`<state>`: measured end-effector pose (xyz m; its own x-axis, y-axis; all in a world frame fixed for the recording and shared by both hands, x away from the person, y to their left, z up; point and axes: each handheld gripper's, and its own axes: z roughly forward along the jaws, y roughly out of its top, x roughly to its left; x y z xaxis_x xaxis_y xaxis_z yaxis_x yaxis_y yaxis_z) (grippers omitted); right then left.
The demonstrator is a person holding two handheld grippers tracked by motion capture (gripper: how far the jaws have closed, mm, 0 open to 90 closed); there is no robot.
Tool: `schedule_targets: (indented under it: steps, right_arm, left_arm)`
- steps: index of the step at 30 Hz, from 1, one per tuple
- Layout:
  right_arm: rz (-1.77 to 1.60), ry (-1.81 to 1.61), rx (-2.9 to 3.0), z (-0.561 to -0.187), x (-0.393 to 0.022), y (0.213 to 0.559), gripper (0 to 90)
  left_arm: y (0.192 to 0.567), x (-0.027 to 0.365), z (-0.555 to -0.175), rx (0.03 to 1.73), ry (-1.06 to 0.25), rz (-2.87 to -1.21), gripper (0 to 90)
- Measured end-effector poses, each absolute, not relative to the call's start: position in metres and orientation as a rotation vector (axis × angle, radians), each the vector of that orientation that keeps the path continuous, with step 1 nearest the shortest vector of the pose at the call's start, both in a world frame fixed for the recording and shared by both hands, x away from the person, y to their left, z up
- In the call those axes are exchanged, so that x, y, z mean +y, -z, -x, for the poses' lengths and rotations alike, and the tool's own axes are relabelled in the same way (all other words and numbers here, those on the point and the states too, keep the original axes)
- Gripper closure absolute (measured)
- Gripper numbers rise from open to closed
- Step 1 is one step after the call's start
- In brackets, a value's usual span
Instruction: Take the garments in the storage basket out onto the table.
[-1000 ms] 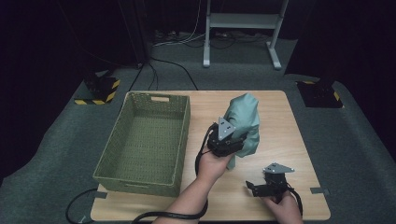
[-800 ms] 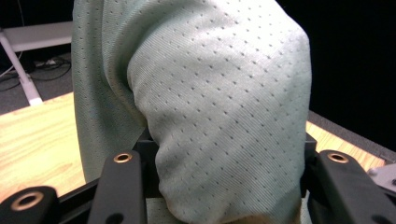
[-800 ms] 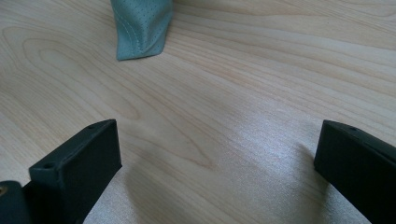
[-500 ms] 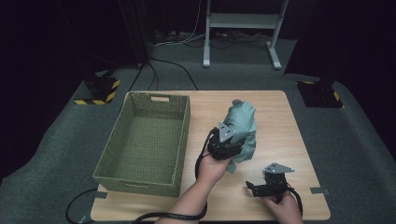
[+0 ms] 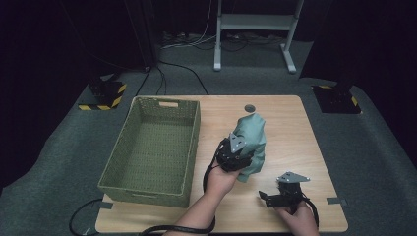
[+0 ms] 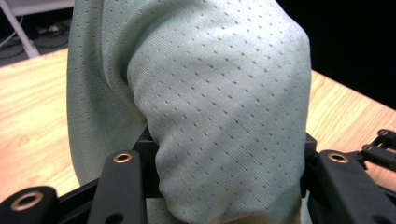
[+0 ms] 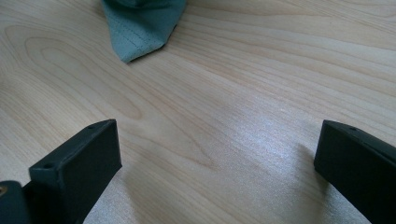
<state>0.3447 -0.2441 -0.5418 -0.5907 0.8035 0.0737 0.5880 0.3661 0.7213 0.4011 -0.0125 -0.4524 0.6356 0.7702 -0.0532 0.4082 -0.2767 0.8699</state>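
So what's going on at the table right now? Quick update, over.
Left gripper shut on green cloth, bunched above the table. Right gripper open, resting low on bare wood. Basket beside the cloth; nothing between them.

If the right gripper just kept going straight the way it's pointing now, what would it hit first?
Probably the green cloth. The right gripper has open jaws low over the bare wooden table, and a hanging corner of the cloth lies ahead, slightly to one side, so it might only graze it.
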Motion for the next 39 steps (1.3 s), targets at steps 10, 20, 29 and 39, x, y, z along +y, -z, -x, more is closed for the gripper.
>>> schedule_targets:
  steps: [10, 20, 29, 39]
  right_arm:
    - [-1.231, -1.056, 2.34, -0.345, -0.244, 0.542, 0.2]
    - [-1.235, -1.059, 2.34, -0.345, -0.245, 0.542, 0.2]
    - [-1.233, -1.056, 2.339, -0.345, -0.244, 0.542, 0.2]
    - [-1.237, -1.055, 2.338, -0.344, -0.244, 0.542, 0.3]
  left_arm:
    - [0.471, -0.01, -0.404, 0.977, -0.45, -1.952, 48.5]
    - [0.489, -0.007, -0.408, 1.029, -0.426, -2.002, 48.4]
    - [0.5, -0.006, -0.41, 1.047, -0.415, -2.038, 47.9]
    - [0.504, -0.008, -0.413, 1.049, -0.392, -2.089, 46.3]
